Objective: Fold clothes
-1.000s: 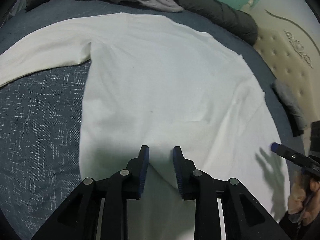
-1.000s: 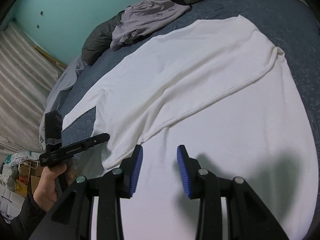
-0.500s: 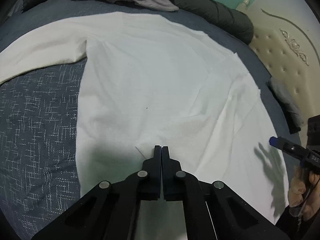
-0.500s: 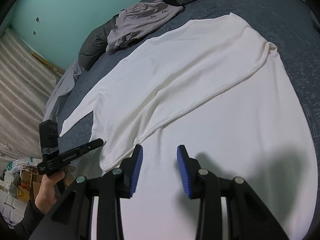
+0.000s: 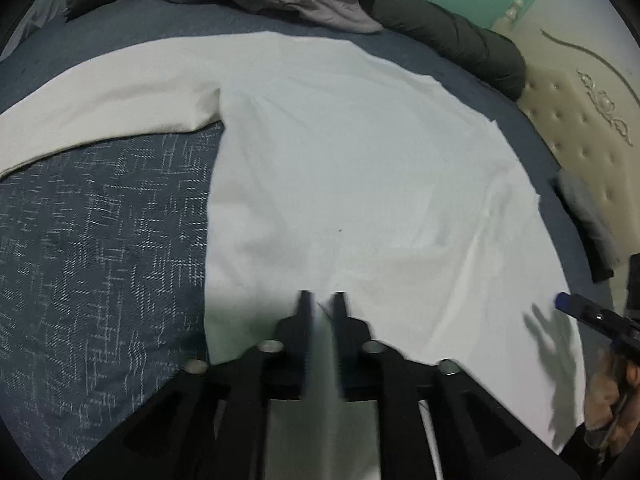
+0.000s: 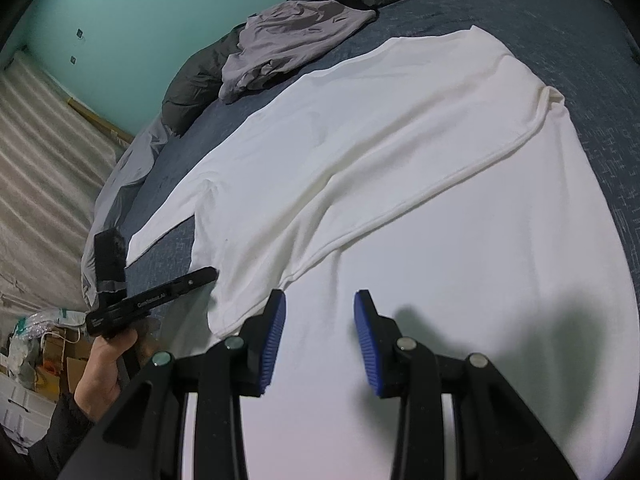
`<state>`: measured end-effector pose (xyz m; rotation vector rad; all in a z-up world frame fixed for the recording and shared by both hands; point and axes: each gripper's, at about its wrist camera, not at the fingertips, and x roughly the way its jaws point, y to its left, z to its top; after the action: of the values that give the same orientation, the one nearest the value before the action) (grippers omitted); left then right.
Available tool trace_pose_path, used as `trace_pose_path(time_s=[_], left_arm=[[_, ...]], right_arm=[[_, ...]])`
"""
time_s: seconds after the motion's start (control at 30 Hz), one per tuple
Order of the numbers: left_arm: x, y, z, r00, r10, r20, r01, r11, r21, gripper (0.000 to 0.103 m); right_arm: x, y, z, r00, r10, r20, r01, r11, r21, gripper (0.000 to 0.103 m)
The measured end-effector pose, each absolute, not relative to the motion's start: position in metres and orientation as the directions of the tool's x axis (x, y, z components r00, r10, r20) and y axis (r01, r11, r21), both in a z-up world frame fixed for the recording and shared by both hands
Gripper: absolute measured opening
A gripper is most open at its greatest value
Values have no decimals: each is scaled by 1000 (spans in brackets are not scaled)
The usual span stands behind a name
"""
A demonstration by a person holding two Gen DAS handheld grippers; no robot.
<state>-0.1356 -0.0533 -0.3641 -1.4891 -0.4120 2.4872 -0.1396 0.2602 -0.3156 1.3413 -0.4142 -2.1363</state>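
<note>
Shirt point(image 6: 400, 160) beneath right hand-held gripper point(image 6: 320, 320)

A bedroom in a home. Shown by a wide bed with a dark blue cover point(image 5: 100, 248), a padded cream headboard point(image 5: 580, 128) with carved trim, a dark rolled duvet point(image 6: 192, 88), a teal wall point(image 6: 140, 12), pale striped curtains point(image 6: 36, 168), and loose clothes: a white shirt point(image 6: 400, 160), a grey garment point(image 6: 288, 40).
</note>
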Motion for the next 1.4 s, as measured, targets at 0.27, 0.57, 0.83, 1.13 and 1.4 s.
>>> trace_pose_path(time_s=[0.27,0.57,0.83,1.13,1.4], left_arm=[[-137,-49,-371,-459,329,-825,-48,-937,-347,38],[-129,-36,-364,-469,285,-836,-91,-957,-276,38],[-133,-39,-371,-463,305,-832,-81,-950,-303,32],[-135,-27,-367,-463,315,-828,-117,-948,-296,5],[-117,-41,-341,-495,332,-803,-109,-941,-322,5]], right_arm=[[-142,264,-319,-328,-613,-718,287,-789,542,35],[-143,265,-319,-325,-617,-717,282,-786,549,35],[-144,265,-317,-321,-619,-717,285,-785,550,35],[-146,264,-317,-320,-616,-720,281,-787,549,35],[-147,266,-320,-317,-612,-725,277,-790,546,35]])
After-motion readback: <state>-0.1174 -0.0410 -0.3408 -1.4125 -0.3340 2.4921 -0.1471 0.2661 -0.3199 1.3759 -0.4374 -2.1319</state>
